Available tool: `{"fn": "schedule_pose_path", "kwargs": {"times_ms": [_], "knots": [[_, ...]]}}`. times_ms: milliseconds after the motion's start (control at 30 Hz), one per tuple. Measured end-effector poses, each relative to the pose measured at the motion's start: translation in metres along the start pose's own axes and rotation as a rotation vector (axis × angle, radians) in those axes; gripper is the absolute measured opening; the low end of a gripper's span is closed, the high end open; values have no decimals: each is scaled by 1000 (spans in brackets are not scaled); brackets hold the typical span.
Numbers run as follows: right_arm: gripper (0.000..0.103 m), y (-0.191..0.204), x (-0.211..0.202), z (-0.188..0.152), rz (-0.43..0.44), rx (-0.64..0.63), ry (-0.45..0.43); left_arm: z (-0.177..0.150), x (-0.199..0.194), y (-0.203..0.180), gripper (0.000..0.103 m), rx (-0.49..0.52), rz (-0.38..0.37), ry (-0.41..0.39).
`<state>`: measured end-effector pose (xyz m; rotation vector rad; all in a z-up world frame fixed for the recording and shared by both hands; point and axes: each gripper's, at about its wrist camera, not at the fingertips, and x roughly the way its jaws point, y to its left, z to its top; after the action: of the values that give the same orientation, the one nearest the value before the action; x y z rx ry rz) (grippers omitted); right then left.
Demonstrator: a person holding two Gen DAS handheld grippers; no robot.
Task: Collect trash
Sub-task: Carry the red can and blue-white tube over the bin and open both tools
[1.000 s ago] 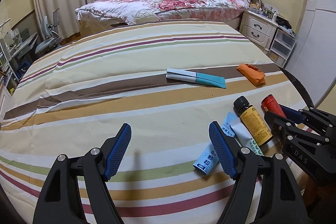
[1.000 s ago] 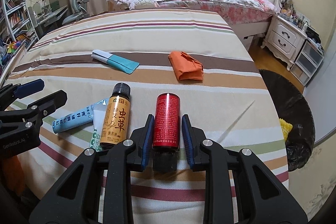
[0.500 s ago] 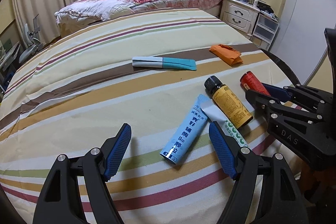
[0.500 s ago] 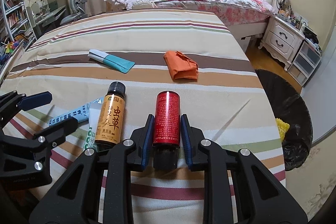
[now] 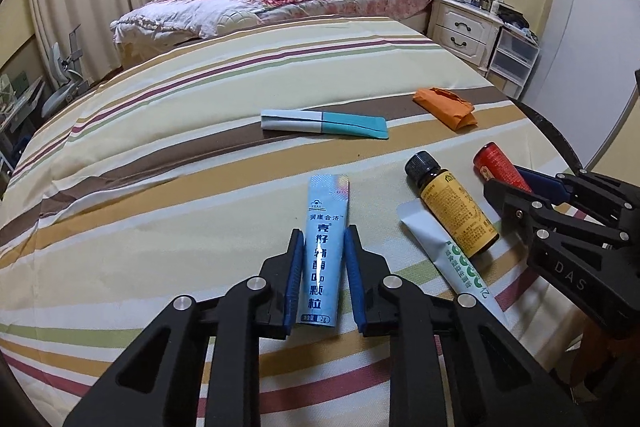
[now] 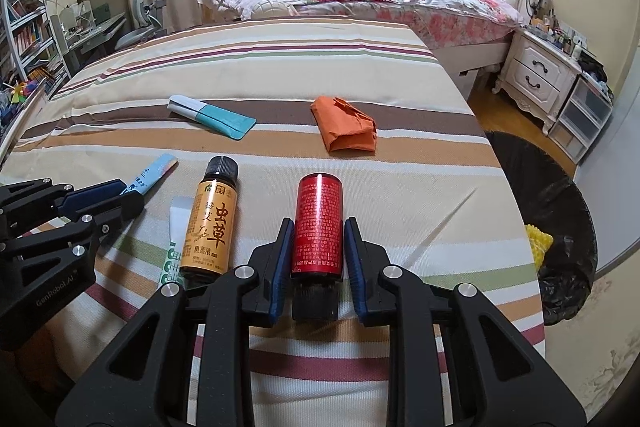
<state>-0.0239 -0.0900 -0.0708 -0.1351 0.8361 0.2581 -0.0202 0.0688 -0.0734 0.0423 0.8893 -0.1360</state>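
- Right across the room runs the striped cloth [image 6: 280,75], with all the litter spread over its near end.
- Off its right edge stands the black trash bag [image 6: 560,211], open, something yellow showing inside.
- Nearer, the right gripper [image 6: 316,247] has its blue pads on both sides of the red bottle [image 6: 318,223], which lies flat with its dark cap toward the camera; the jaws look closed on it, though I can't quite see whether the pads touch.
- The left gripper [image 5: 322,267] straddles the light blue sachet [image 5: 324,247], jaws drawn in against its two long edges.
- Just left of the red bottle lies the orange-labelled bottle [image 6: 212,223], partly over a white tube [image 6: 174,247].
- Farther back rest the orange packet [image 6: 346,125] and the teal-and-white wrapper [image 6: 212,115], well apart.
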Motion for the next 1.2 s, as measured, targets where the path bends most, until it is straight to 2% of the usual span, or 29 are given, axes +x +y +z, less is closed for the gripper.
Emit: {"fn": "schedule_pose_path", "kwargs": {"times_ms": [133, 200, 233, 367, 400, 467, 567, 667, 833, 1200], "knots": [[25, 1, 0, 1, 3, 4, -2, 2, 1, 6, 23, -39, -10, 4], [26, 1, -1, 2, 7, 7, -2, 3, 1, 6, 28, -48, -13, 4], [26, 1, -1, 3, 11, 9, -3, 4, 2, 7, 34, -54, -10, 4], [29, 1, -2, 4, 13, 16, -5, 7, 5, 8, 35, -66, 0, 1], [30, 0, -2, 4, 13, 17, -5, 8, 5, 7, 35, -63, -1, -1], [30, -2, -2, 4, 14, 23, -6, 7, 5, 6, 26, -56, -2, -5], [28, -4, -2, 3, 9, 26, -6, 6, 4, 8, 22, -60, -9, -12], [23, -4, -2, 3, -2, 20, -7, 6, 4, 11, 21, -75, -20, -15], [23, -7, -3, 3, 0, 27, -12, 6, 1, 13, 21, -95, -28, -28], [23, -25, -18, 7, -35, 58, -60, 21, -26, -4, 21, -51, -23, -137]]}}
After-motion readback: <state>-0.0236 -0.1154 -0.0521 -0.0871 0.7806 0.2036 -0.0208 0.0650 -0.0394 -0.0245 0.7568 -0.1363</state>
